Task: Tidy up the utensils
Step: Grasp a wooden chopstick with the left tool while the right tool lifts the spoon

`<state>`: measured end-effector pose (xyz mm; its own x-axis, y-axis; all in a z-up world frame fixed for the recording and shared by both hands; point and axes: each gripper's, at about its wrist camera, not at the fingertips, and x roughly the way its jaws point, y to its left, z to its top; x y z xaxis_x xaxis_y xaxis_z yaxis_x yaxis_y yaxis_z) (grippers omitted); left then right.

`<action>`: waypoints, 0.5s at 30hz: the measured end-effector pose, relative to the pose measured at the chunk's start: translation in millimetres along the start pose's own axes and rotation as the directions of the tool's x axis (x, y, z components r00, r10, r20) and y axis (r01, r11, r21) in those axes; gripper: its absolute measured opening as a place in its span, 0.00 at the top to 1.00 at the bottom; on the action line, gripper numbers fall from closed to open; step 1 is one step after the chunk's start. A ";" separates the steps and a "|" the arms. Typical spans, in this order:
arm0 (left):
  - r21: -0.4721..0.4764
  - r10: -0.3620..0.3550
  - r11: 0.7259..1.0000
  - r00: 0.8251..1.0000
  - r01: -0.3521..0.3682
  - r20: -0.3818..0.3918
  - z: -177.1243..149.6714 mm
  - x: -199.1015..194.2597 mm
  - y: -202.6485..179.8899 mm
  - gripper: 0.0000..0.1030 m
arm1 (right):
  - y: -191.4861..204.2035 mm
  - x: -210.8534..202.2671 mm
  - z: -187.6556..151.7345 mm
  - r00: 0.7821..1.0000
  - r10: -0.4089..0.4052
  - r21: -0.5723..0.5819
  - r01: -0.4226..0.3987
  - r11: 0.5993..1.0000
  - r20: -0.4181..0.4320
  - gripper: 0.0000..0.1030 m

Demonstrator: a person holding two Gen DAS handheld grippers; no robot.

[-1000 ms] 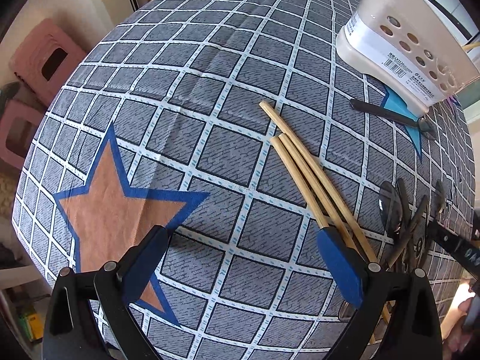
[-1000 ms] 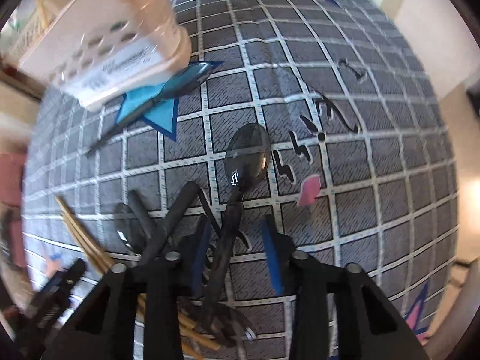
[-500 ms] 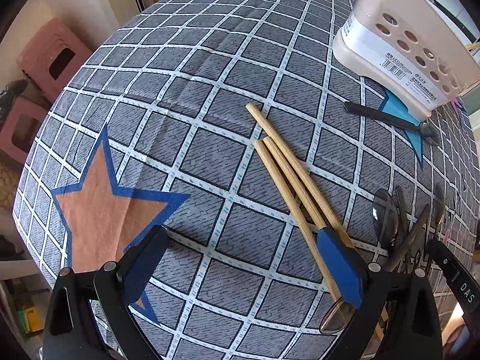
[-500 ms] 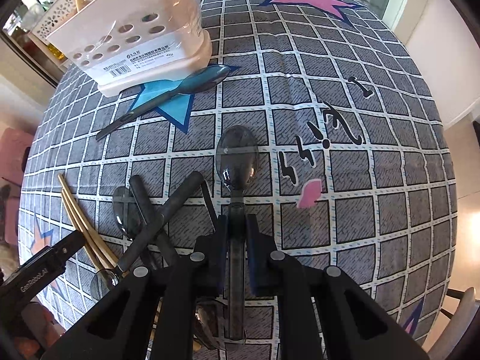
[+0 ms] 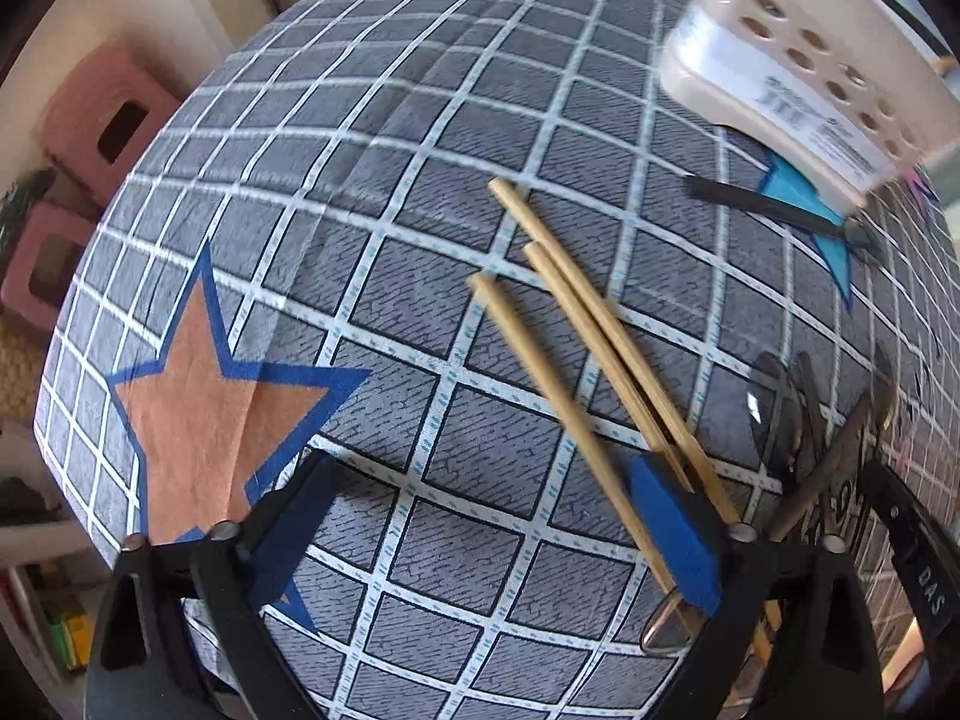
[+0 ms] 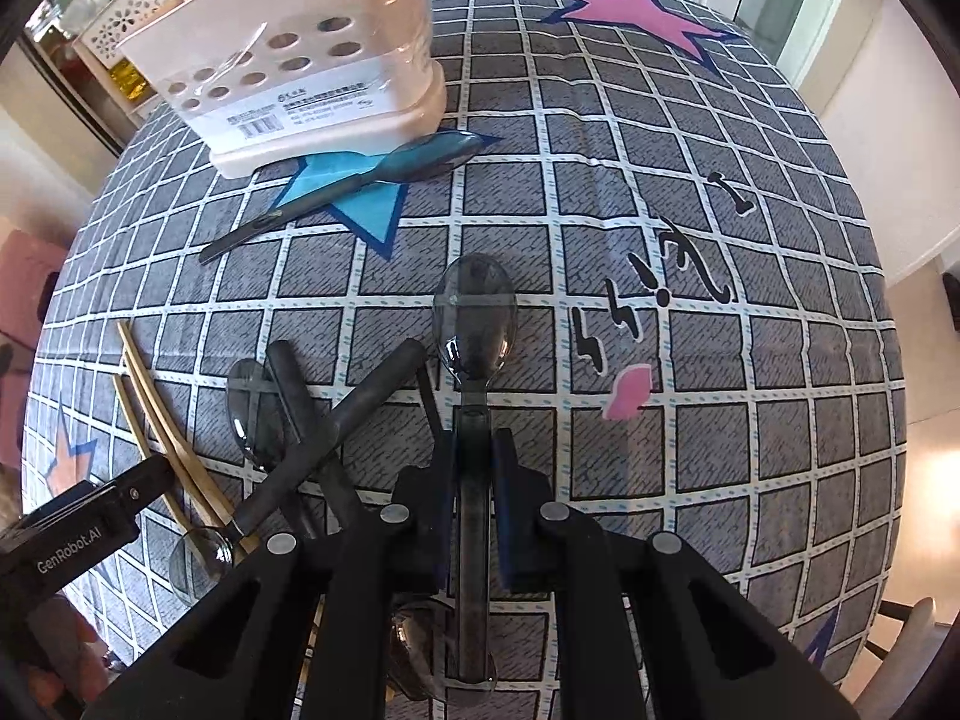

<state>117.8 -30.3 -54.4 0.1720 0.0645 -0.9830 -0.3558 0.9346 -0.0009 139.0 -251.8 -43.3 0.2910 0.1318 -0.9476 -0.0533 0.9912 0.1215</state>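
my right gripper pinches the spoon, its long axis toward 12 o'clock; the caddy lies at 11. left gripper spread, idle.

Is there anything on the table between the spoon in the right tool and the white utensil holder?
Yes. Another dark spoon lies across the blue star just in front of the utensil holder, between it and the held spoon. Lifting over it should avoid contact.

The utensil holder is motion-blurred, its top cut off by the frame.
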 end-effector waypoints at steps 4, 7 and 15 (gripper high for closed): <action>0.114 -0.034 0.993 0.998 0.027 0.056 3.0 -14.0 -18.8 0.29 | 8.1 -1.9 -0.7 0.999 0.029 0.011 -0.030 0.999 0.034 0.88; 0.181 -0.063 0.982 0.995 0.048 0.080 0.7 -18.8 -26.8 0.45 | 5.9 -9.8 -4.8 0.996 0.052 0.015 -0.053 0.998 0.066 0.88; 0.281 -0.265 0.933 0.958 0.224 0.114 8.5 -21.8 -14.4 0.63 | 19.1 -24.2 -11.2 0.986 0.093 0.006 -0.094 0.996 0.137 0.88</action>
<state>127.0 -42.2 -31.3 0.3633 -0.1457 -0.9202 -0.0353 0.9848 -0.1699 120.3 -236.2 -21.3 0.4127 0.2239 -0.8829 -0.0749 0.9744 0.2121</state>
